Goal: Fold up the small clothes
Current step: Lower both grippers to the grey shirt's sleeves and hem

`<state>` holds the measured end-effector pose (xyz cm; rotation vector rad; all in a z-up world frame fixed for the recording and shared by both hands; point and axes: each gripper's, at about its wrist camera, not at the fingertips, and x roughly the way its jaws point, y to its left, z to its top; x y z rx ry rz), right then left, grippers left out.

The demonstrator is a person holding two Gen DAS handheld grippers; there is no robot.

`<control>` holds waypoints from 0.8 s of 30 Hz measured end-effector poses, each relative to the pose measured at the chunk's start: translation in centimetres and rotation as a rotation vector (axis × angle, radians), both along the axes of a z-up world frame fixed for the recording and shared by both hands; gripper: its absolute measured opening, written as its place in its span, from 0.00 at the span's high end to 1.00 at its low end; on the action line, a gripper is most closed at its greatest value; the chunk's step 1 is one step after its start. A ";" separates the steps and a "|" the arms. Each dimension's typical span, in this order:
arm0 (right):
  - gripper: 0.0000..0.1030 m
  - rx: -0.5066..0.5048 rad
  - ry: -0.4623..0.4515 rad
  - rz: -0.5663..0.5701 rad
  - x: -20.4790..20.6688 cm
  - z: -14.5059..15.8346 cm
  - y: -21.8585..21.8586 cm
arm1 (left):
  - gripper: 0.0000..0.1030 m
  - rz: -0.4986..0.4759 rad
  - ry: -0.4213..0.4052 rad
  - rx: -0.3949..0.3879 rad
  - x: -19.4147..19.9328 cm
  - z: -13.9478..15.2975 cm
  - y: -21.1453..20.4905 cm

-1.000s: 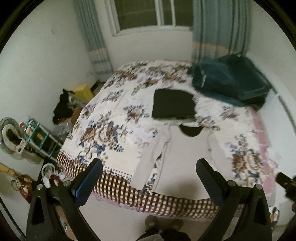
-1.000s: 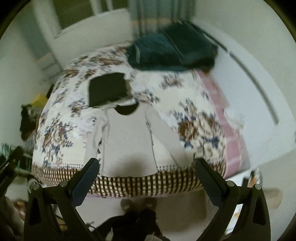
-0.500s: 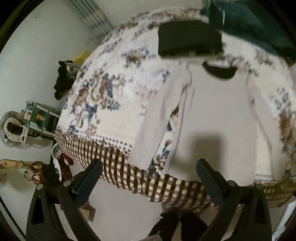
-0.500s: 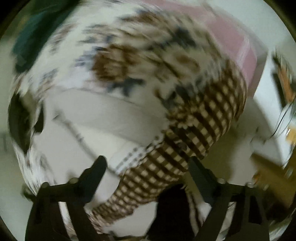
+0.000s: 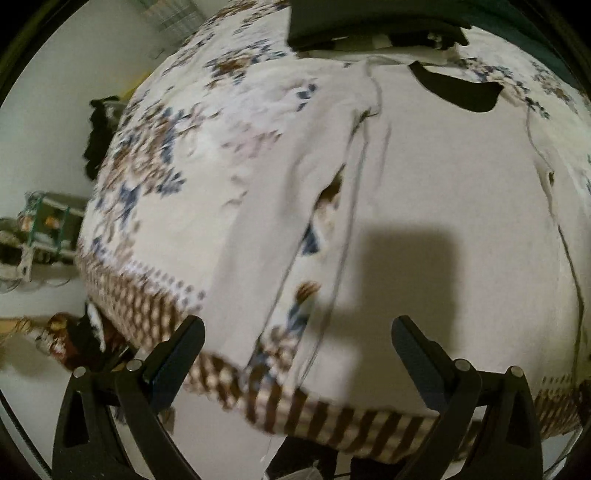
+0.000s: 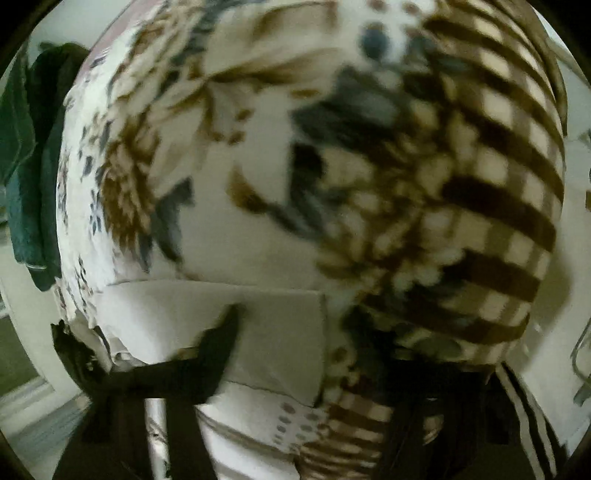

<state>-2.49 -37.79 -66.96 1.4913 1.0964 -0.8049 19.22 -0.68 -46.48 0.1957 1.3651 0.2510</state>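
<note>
A cream long-sleeved top (image 5: 443, 177) with a black neckline lies flat on the floral bedspread (image 5: 192, 155), hem toward the checked bed edge. Its left sleeve (image 5: 258, 240) runs down toward my left gripper (image 5: 295, 343), which is open and empty just above the sleeve's cuff end. In the right wrist view, heavily blurred, the top's other sleeve (image 6: 207, 314) lies across the bed. My right gripper (image 6: 306, 339) is open, very close to the fabric, its left finger (image 6: 218, 339) over the sleeve near the cuff.
A folded black garment (image 5: 369, 18) lies beyond the neckline. Dark teal bedding (image 6: 26, 166) is piled at the bed's far side. The checked bed skirt (image 6: 498, 203) drops at the edge. A cluttered rack (image 5: 40, 225) stands on the floor at left.
Both grippers have dropped closer to the bed. The left now hovers over the left sleeve end; the right has swung round and down onto the right sleeve. Both stay open.
</note>
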 end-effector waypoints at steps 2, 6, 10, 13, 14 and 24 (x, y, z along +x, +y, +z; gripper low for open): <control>0.90 -0.048 -0.006 0.032 1.5 0.9 0.6 | 0.00 -0.032 -0.012 -0.022 0.7 -0.8 -0.1; 0.96 -0.141 -0.038 0.093 3.8 4.1 2.4 | 0.00 -0.075 -0.065 -0.040 1.3 -1.2 1.0; 0.96 -0.254 -0.071 0.253 8.3 8.8 6.5 | 0.00 -0.069 -0.099 -0.049 1.2 -1.5 3.9; 0.96 -0.337 -0.079 0.510 13.9 11.8 13.1 | 0.00 -0.036 -0.115 -0.039 0.7 -1.7 7.2; 0.96 -0.352 -0.081 0.574 14.5 12.3 14.8 | 0.00 -0.027 -0.118 -0.035 0.5 -1.9 8.0; 0.97 -0.504 -0.037 1.379 22.7 9.9 42.9 | 0.00 0.114 -0.098 0.035 -1.0 -4.5 17.6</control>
